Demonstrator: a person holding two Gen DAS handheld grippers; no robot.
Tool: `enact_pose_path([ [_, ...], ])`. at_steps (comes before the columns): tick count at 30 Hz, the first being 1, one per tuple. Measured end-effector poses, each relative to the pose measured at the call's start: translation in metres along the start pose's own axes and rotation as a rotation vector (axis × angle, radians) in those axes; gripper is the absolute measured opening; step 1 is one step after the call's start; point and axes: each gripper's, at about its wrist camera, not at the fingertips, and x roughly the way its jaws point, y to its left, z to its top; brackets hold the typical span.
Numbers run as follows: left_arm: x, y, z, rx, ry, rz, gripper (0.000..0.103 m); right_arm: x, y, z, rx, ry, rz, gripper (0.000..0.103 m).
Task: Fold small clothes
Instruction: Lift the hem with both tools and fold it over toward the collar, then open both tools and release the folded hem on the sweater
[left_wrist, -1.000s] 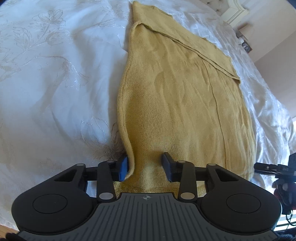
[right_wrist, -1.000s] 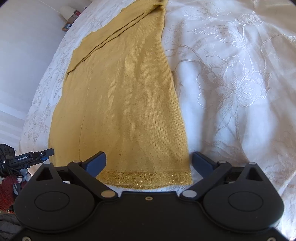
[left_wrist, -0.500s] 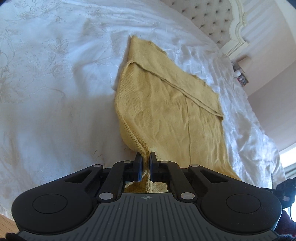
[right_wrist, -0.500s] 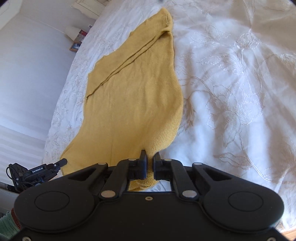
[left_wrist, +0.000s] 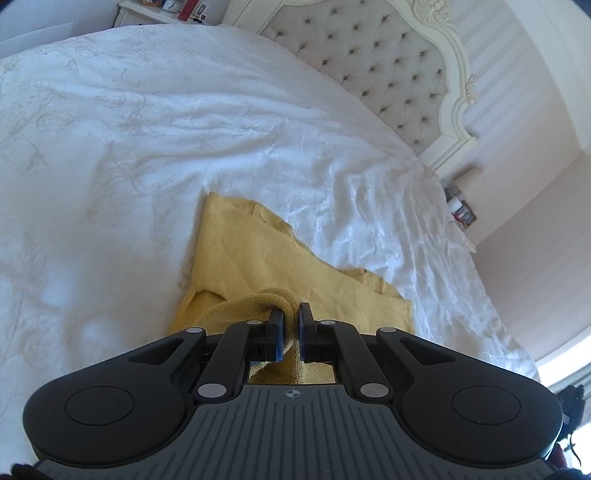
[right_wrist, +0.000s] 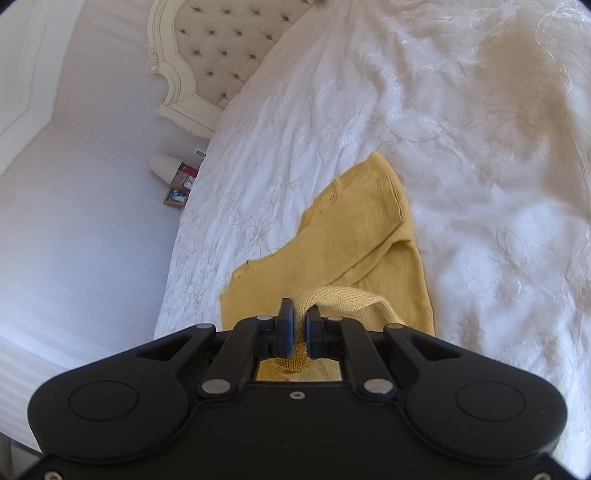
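Note:
A mustard-yellow knit garment (left_wrist: 258, 254) lies on the white bedspread (left_wrist: 110, 147); it also shows in the right wrist view (right_wrist: 354, 240). My left gripper (left_wrist: 291, 314) is shut on the garment's hem edge, which bunches between the fingers and is lifted above the rest of the cloth. My right gripper (right_wrist: 300, 314) is shut on the other hem corner, also lifted, with the ribbed edge curving off to the right. The near part of the garment is hidden under both grippers.
A tufted cream headboard (left_wrist: 388, 66) stands at the far end of the bed, also in the right wrist view (right_wrist: 214, 48). A bedside surface with small items (left_wrist: 460, 212) is by the wall. A white lamp and a framed picture (right_wrist: 173, 184) sit left of the bed.
Both grippers closed on the garment's hem and lifted it, carrying it toward the headboard end. The cloth now doubles over itself and looks much shorter.

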Motion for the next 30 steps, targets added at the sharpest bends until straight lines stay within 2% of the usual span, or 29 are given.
enact_pose_path([
  [7, 0.076, 0.018, 0.047, -0.037, 0.039, 0.033, 0.007, 0.085, -0.011, 0.059, 0.059, -0.006, -0.119, 0.013],
  [12, 0.122, 0.030, 0.070, -0.037, 0.092, 0.075, 0.007, 0.129, -0.018, 0.082, 0.073, 0.018, -0.196, 0.013],
  [17, 0.154, 0.043, 0.082, -0.048, 0.133, 0.123, 0.010, 0.152, -0.024, 0.092, 0.076, 0.039, -0.261, 0.016],
  [18, 0.157, 0.047, 0.084, -0.056, 0.127, 0.135, 0.013, 0.155, -0.024, 0.093, 0.067, 0.039, -0.277, 0.022],
  [20, 0.162, 0.056, 0.090, -0.071, 0.102, 0.143, 0.029, 0.159, -0.025, 0.095, 0.049, 0.039, -0.294, 0.022],
  [21, 0.164, 0.059, 0.093, -0.077, 0.092, 0.151, 0.041, 0.160, -0.026, 0.095, 0.038, 0.039, -0.304, 0.023],
  [22, 0.163, 0.060, 0.096, -0.069, 0.069, 0.167, 0.047, 0.164, -0.026, 0.096, 0.017, 0.042, -0.318, 0.026],
  [23, 0.160, 0.059, 0.098, -0.049, 0.039, 0.187, 0.049, 0.166, -0.026, 0.096, -0.008, 0.047, -0.327, 0.031],
  [25, 0.153, 0.054, 0.101, 0.006, -0.003, 0.233, 0.063, 0.168, -0.022, 0.095, -0.091, 0.044, -0.347, 0.054],
  [27, 0.146, 0.045, 0.101, 0.066, -0.013, 0.263, 0.068, 0.166, -0.014, 0.092, -0.173, 0.025, -0.355, 0.062],
  [28, 0.141, 0.038, 0.100, 0.095, -0.011, 0.274, 0.068, 0.163, -0.008, 0.090, -0.226, 0.007, -0.368, 0.073],
  [30, 0.130, 0.025, 0.092, 0.149, -0.023, 0.299, 0.068, 0.156, 0.001, 0.085, -0.319, -0.025, -0.378, 0.086],
])
